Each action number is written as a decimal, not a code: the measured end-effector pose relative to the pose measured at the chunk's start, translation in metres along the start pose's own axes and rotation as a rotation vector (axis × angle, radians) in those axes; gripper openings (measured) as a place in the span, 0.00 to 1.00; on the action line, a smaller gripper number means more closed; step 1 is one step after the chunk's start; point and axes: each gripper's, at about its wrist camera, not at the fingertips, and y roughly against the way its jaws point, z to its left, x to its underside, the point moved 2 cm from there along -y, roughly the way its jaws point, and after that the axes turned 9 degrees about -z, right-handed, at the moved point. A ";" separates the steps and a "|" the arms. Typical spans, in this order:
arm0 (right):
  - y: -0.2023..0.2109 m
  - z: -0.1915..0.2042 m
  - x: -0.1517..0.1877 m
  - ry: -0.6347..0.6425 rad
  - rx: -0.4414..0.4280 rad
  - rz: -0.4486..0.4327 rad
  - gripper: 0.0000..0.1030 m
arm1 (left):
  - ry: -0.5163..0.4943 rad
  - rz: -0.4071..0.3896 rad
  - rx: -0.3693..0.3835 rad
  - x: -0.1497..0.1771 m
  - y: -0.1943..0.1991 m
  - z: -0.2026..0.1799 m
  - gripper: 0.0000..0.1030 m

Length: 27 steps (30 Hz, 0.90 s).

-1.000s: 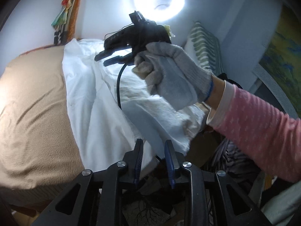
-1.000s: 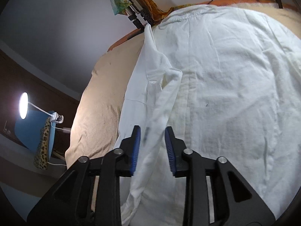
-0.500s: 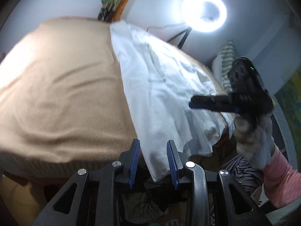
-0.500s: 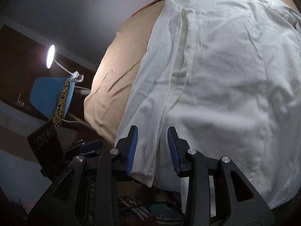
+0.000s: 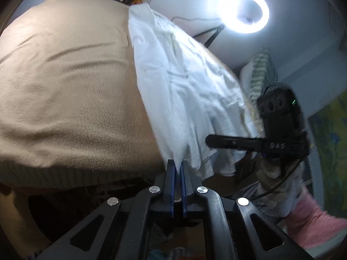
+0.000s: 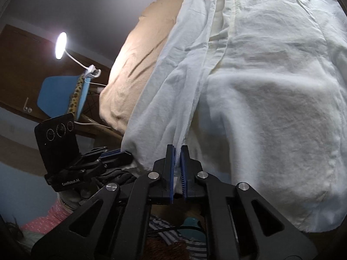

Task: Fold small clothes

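Note:
A white garment [image 5: 184, 99] lies spread on a tan blanket [image 5: 69, 91] over a bed, its lower edge hanging over the bed's near edge. My left gripper [image 5: 177, 166] is shut on the garment's lower left corner. My right gripper [image 6: 177, 151] is shut on the hem of the white garment [image 6: 271, 86] further right. The right gripper also shows in the left wrist view [image 5: 212, 140], and the left gripper shows in the right wrist view [image 6: 117, 153] at the garment's left corner.
A ring light [image 5: 243, 10] glows behind the bed. A striped pillow [image 5: 260, 73] lies at the far right. A desk lamp [image 6: 61, 45] and a blue chair [image 6: 63, 95] stand left of the bed. Clutter lies on the floor below.
Both grippers have come down to the garment's lower edge and shut on it; they were open half a second ago. The right hand has dropped from over the garment.

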 end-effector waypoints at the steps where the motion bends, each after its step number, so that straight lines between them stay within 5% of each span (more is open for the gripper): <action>1: 0.005 0.003 0.000 0.000 -0.018 -0.011 0.06 | -0.017 -0.013 -0.011 -0.002 0.008 -0.002 0.01; 7: -0.004 0.000 0.003 0.056 0.096 -0.002 0.04 | -0.082 0.050 -0.095 0.005 -0.012 0.006 0.03; 11: 0.011 -0.007 0.008 0.026 0.066 -0.004 0.05 | -0.112 0.046 -0.115 0.006 -0.011 0.000 0.23; 13: 0.042 -0.012 0.011 0.042 0.071 -0.084 0.15 | -0.168 -0.004 -0.148 0.003 0.002 -0.007 0.24; 14: 0.060 -0.016 0.012 0.037 0.093 -0.129 0.28 | -0.185 -0.028 -0.157 0.001 0.008 -0.012 0.24; 15: 0.080 -0.022 0.015 0.027 0.131 -0.184 0.35 | -0.194 -0.047 -0.152 -0.001 0.012 -0.016 0.24; 21: 0.156 -0.078 0.026 -0.059 0.424 -0.336 0.35 | -0.312 -0.084 -0.123 -0.007 0.009 -0.049 0.30; 27: 0.183 -0.138 0.027 -0.260 0.408 -0.320 0.35 | -0.345 0.029 -0.044 0.007 -0.021 -0.073 0.32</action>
